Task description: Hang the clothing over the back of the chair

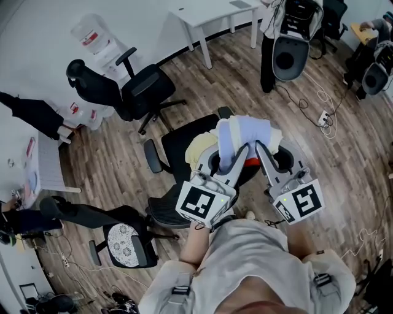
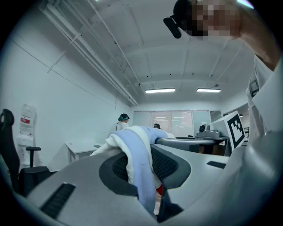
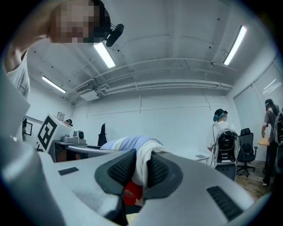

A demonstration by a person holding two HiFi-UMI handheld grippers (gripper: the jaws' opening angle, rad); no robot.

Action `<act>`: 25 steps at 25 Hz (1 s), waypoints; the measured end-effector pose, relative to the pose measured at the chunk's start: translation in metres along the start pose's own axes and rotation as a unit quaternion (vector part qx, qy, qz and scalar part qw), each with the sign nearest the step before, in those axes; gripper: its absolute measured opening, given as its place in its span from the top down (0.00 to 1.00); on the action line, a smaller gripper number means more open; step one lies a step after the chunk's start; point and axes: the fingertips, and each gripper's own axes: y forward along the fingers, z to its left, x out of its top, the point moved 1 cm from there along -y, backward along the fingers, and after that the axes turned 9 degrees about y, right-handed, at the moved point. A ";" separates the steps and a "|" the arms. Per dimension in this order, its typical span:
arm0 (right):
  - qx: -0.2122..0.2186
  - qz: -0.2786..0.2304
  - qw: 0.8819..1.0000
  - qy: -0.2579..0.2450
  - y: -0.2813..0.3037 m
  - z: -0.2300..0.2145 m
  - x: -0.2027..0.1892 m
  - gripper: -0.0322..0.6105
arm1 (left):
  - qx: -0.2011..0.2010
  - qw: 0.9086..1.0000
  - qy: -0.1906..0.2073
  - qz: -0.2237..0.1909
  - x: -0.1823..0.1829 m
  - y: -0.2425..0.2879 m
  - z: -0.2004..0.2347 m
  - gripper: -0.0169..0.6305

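Pinching the clothing (image 1: 245,130), the left gripper (image 1: 228,159) and the right gripper (image 1: 268,152) each have their jaws almost shut on it. The clothing is bunched at 12 o'clock from them, above the seat of the black chair (image 1: 180,145).

place: looks like an office turned recording lab tbh
furniture: black swivel chair (image 1: 132,89); white surface (image 1: 206,13) by the wall
floor: wood planks (image 1: 110,159); power strip (image 1: 323,118) lying loose on it
ceiling: strip lights (image 2: 160,90); plain white walls all round
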 end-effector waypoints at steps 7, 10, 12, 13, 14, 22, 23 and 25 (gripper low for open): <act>0.039 0.013 0.999 -0.005 0.035 0.028 -0.001 0.86 | 0.047 0.999 -0.013 -0.002 0.001 -0.027 0.033 0.83; 0.058 0.017 0.998 -0.006 0.047 0.043 -0.002 0.86 | 0.065 0.998 -0.017 -0.003 0.002 -0.043 0.046 0.83; 0.070 0.019 0.997 -0.006 0.056 0.054 -0.004 0.86 | 0.077 0.997 -0.018 -0.003 0.001 -0.054 0.054 0.83; 0.076 0.020 0.997 -0.006 0.060 0.060 -0.005 0.86 | 0.083 0.996 -0.018 -0.003 0.000 -0.059 0.058 0.83; 0.082 0.022 0.996 -0.005 0.063 0.065 -0.006 0.86 | 0.089 0.996 -0.018 -0.002 0.000 -0.065 0.061 0.83; 0.125 0.024 0.992 -0.001 0.068 0.109 -0.012 0.86 | 0.123 0.992 -0.011 0.004 0.000 -0.111 0.068 0.83; 0.129 0.025 0.991 -0.001 0.070 0.114 -0.013 0.86 | 0.126 0.992 -0.010 0.004 -0.001 -0.117 0.070 0.83; 0.139 0.025 0.990 0.001 0.076 0.122 -0.016 0.86 | 0.130 0.992 -0.009 0.002 -0.002 -0.125 0.076 0.83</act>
